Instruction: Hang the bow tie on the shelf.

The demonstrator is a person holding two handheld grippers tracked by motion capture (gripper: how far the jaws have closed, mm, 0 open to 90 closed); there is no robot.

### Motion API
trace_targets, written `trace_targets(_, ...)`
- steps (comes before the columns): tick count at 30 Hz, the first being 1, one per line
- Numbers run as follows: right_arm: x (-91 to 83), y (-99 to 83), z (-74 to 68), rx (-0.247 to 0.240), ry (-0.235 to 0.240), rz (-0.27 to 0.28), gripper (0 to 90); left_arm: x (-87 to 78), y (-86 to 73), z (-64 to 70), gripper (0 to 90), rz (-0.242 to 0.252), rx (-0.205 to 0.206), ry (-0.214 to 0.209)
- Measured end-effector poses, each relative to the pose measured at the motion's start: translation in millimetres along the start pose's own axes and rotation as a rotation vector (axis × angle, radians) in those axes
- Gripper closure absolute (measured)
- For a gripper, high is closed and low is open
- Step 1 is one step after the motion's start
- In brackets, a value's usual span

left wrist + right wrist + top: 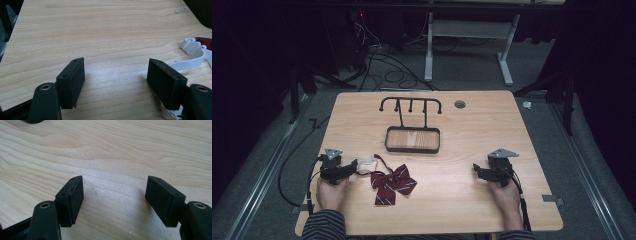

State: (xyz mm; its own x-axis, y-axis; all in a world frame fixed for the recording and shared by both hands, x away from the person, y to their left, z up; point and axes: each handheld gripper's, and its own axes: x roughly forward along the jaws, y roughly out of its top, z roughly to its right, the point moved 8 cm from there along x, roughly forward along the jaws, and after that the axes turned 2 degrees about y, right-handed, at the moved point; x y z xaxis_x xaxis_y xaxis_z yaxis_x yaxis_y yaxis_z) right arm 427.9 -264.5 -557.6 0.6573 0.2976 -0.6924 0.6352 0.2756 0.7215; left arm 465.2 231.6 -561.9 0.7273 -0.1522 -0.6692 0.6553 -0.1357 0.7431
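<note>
The striped burgundy bow tie (393, 183) lies near the front of the wooden tray (412, 140), which holds nothing; left gripper (354, 167) beside its white strap (193, 53), right gripper (477, 170) well apart, both wide open, gripping nothing

High view: fixed above the person's side, looking forward and down; the whole table (447, 200) fits, with floor and a far desk frame beyond.
Left gripper view: rides low on the left gripper (115, 75), facing along its jaws, very near the wood.
Right gripper view: the same low, close angle from the right gripper (113, 192).
Shared: the table top in all three; the white strap (192, 53) in left and high views.
</note>
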Motion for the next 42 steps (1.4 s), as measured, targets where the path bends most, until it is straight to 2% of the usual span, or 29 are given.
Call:
trace_targets(5,0.0,0.0,-0.1,0.000,0.000,0.000,32.3,-0.5,0.0,-0.7,32.4,-0.002,0.007,-0.007)
trace_targets(10,-0.1,-0.1,-0.2,0.001,0.000,-0.001,32.3,-2.9,0.5,-2.2,35.0,-0.008,-0.022,-0.024)
trace_targets(14,-0.1,-0.1,-0.1,0.001,0.000,-0.001,32.4,-7.2,1.3,-1.2,36.5,0.000,-0.016,-0.030)
trace_targets(19,-0.1,-0.1,-0.2,0.001,0.000,-0.001,32.3,-17.4,4.8,1.2,41.6,0.022,-0.024,-0.076)
trace_targets(23,-0.1,-0.1,-0.2,0.001,0.000,-0.001,32.3,-22.9,7.1,3.0,42.9,0.034,-0.027,-0.091)
trace_targets(34,-0.1,-0.1,-0.1,-0.001,0.001,0.000,32.3,-39.7,18.4,16.8,45.4,0.065,0.020,-0.149)
trace_targets(37,-0.1,-0.1,-0.1,-0.001,0.001,0.000,32.3,-43.7,24.0,27.2,46.2,0.070,0.046,-0.181)
trace_targets(42,-0.2,-0.1,0.0,0.000,0.002,0.000,32.3,-43.6,28.9,39.5,46.8,0.056,0.086,-0.202)
